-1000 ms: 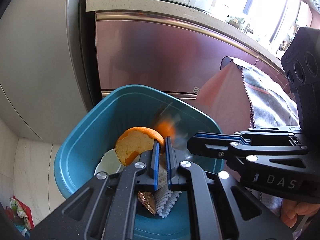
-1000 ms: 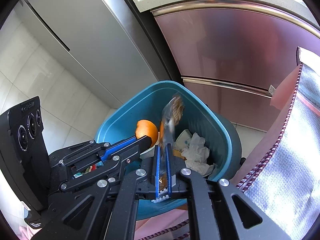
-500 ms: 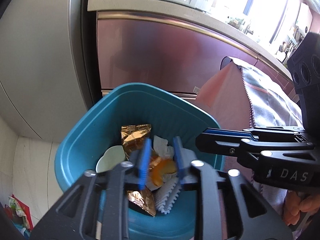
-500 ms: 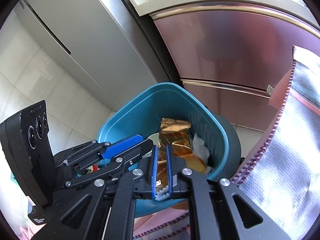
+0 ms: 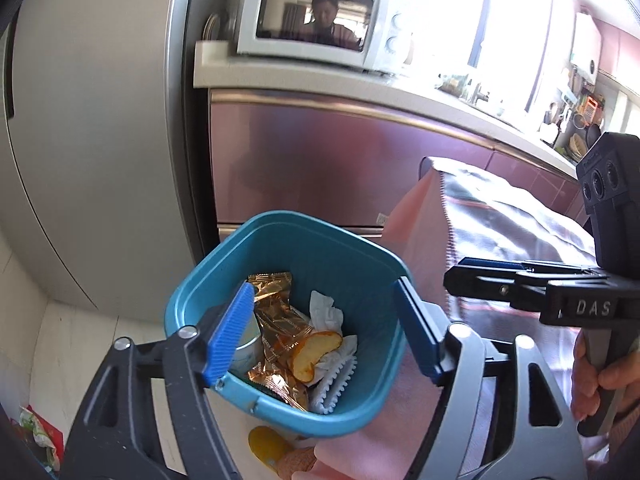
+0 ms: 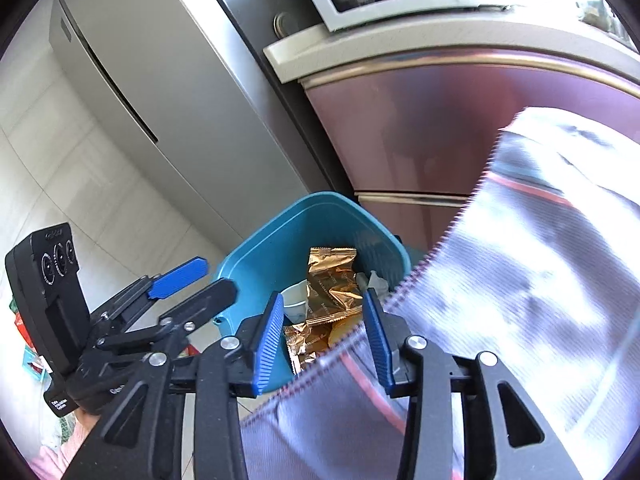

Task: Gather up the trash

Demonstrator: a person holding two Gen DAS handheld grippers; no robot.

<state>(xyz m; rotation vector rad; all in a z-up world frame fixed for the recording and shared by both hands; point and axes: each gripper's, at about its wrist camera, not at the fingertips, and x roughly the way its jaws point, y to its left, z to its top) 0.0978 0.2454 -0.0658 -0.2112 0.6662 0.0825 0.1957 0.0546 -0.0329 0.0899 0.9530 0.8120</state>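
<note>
In the left wrist view, the left tongs point(image 5: 324, 328) stand wide apart with nothing between the pads; their jaws have just been opening. Below them a teal bin point(image 5: 280, 236) sits on the floor beside a pink-clothed worktop edge point(image 5: 416, 216). Inside lie gold wrappers point(image 5: 276, 312), an orange peel point(image 5: 314, 354), crumpled white tissue point(image 5: 326, 312) and a pale cup point(image 5: 246, 350). The right tongs point(image 5: 460, 276) reach in from the right, held by a hand point(image 5: 596, 376).

In the right wrist view, the right tongs point(image 6: 322, 332) are partly apart and empty, their jaws likewise just opened. The bin point(image 6: 264, 256) shows beyond them, a gold wrapper point(image 6: 330, 276) on top. A striped cloth point(image 6: 532, 280) covers the worktop at right. The left tongs point(image 6: 192, 284) hang at left, spread apart.
</note>
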